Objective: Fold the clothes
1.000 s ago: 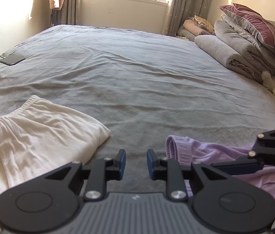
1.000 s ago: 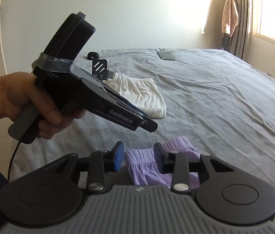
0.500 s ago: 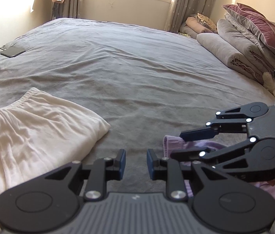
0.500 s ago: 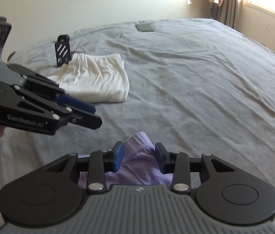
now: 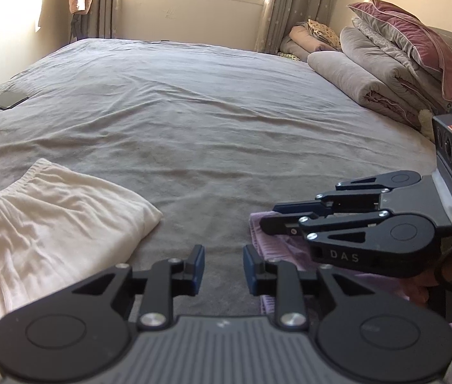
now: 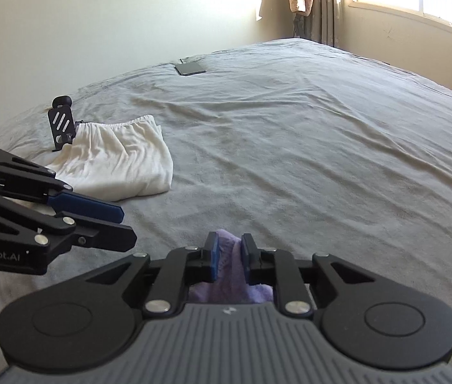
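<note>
Near edge of the bed (image 5: 226, 121), closest to us: our right claw (image 6: 228, 249) has just been closing, and a bunched ridge of the lilac garment (image 6: 230, 275) stands up between its blue pads, which press it from both sides. We read that as a pinch on the cloth. From the left wrist view the same garment lies flat by the bed's near right corner, mostly hidden under the right claw; only its ribbed band edge and a pale strip show.

Our left claw (image 5: 223, 265) hovers just beside that band, jaws parted a little and having just eased wider, nothing between them but grey sheet. It holds nothing.

Progress, as we judge it: the lilac piece is only now being picked up, so its folding is not yet begun. One piece looks done.

Toward the near left corner: the cream garment (image 5: 56, 224), lying doubled over, elastic waistband on the far side. Its long axis runs from the near edge away toward the far left corner, waistband end pointing away from us. The lilac piece's axis we cannot tell; too much is covered. Its banded end faces the bed's middle.

Just behind the cream garment, a small black stand (image 6: 62, 124), upright.

Farther, by the left edge: a dark flat tablet-like slab (image 5: 8, 100).

Far right edge: rolled quilts and pillows (image 5: 386, 64), stacked.
</note>
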`<state>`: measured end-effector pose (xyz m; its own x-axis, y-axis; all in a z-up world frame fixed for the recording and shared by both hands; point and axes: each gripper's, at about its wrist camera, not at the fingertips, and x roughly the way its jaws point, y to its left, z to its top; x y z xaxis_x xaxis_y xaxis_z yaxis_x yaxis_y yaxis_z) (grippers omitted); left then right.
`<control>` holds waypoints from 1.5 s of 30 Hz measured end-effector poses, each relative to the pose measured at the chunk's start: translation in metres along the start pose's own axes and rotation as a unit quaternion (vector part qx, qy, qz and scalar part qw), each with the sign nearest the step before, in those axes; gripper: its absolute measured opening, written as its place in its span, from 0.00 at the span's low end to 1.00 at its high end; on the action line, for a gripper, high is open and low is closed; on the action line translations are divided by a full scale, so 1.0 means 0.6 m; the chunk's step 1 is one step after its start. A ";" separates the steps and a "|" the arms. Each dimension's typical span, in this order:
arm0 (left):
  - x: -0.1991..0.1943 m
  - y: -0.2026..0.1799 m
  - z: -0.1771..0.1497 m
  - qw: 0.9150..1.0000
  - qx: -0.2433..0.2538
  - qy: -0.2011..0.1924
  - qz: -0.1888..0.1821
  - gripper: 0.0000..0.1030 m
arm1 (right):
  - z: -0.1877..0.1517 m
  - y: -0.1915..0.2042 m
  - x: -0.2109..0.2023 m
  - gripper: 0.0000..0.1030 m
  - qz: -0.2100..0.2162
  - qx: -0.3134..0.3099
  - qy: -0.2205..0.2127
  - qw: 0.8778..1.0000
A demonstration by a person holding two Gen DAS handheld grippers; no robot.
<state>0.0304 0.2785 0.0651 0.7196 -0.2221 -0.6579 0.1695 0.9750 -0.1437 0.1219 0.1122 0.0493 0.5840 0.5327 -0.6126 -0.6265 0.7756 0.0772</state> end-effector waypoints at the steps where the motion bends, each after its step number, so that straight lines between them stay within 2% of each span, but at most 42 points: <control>1: -0.004 0.001 0.000 1.000 -0.003 -0.003 0.001 0.28 | 0.002 -0.004 -0.013 0.29 -0.002 0.003 -0.006 1.000; 3: -0.012 0.002 0.000 1.000 -0.006 -0.008 0.004 0.28 | -0.002 -0.016 -0.065 0.33 0.000 -0.001 -0.023 1.000; 6: -0.031 -0.017 0.001 1.000 0.004 -0.021 0.002 0.28 | -0.018 -0.031 -0.151 0.34 0.005 -0.020 -0.039 0.999; 9: -0.054 -0.061 -0.001 0.999 0.024 -0.041 -0.019 0.28 | -0.077 -0.036 -0.237 0.34 -0.013 -0.081 -0.022 0.996; 11: -0.060 -0.089 -0.006 0.998 0.025 -0.040 -0.028 0.28 | -0.119 -0.041 -0.277 0.34 -0.021 -0.108 -0.005 0.994; 13: -0.058 -0.112 -0.014 0.999 0.017 -0.032 -0.032 0.23 | -0.162 -0.044 -0.295 0.34 -0.026 -0.121 0.016 0.992; 16: -0.050 -0.136 -0.028 0.999 0.007 -0.014 -0.036 0.20 | -0.209 -0.038 -0.297 0.33 -0.020 -0.138 0.029 0.990; 19: -0.025 -0.129 -0.038 1.000 -0.016 0.013 0.001 0.20 | -0.234 -0.020 -0.287 0.31 -0.017 -0.157 0.017 0.987; 22: -0.008 -0.113 -0.042 0.999 -0.041 0.026 0.019 0.19 | -0.238 -0.006 -0.269 0.27 -0.030 -0.185 0.012 0.982; 25: -0.001 -0.103 -0.043 0.997 -0.060 0.030 0.022 0.19 | -0.236 0.001 -0.249 0.11 -0.048 -0.211 0.015 0.976; 29: 0.006 -0.102 -0.043 0.997 -0.064 0.034 0.031 0.19 | -0.229 -0.006 -0.236 0.09 -0.057 -0.200 0.017 0.978; 32: 0.012 -0.102 -0.039 0.997 -0.061 0.036 0.038 0.19 | -0.233 -0.007 -0.223 0.09 -0.070 -0.211 0.022 0.975; 34: 0.014 -0.100 -0.036 0.996 -0.064 0.035 0.043 0.19 | -0.235 -0.007 -0.215 0.03 -0.078 -0.220 0.024 0.972; 40: 0.003 -0.090 -0.038 0.995 -0.076 0.032 0.060 0.19 | -0.228 -0.001 -0.226 0.02 -0.073 -0.222 0.004 0.972; 45: -0.016 -0.091 -0.045 0.995 -0.086 0.028 0.050 0.19 | -0.235 0.012 -0.219 0.06 -0.079 -0.243 0.006 0.967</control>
<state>-0.0042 0.2278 0.0594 0.6882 -0.1274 -0.7142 -0.0230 0.9802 -0.1969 -0.0322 0.0003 0.0194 0.6873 0.4146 -0.5965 -0.7006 0.5950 -0.3939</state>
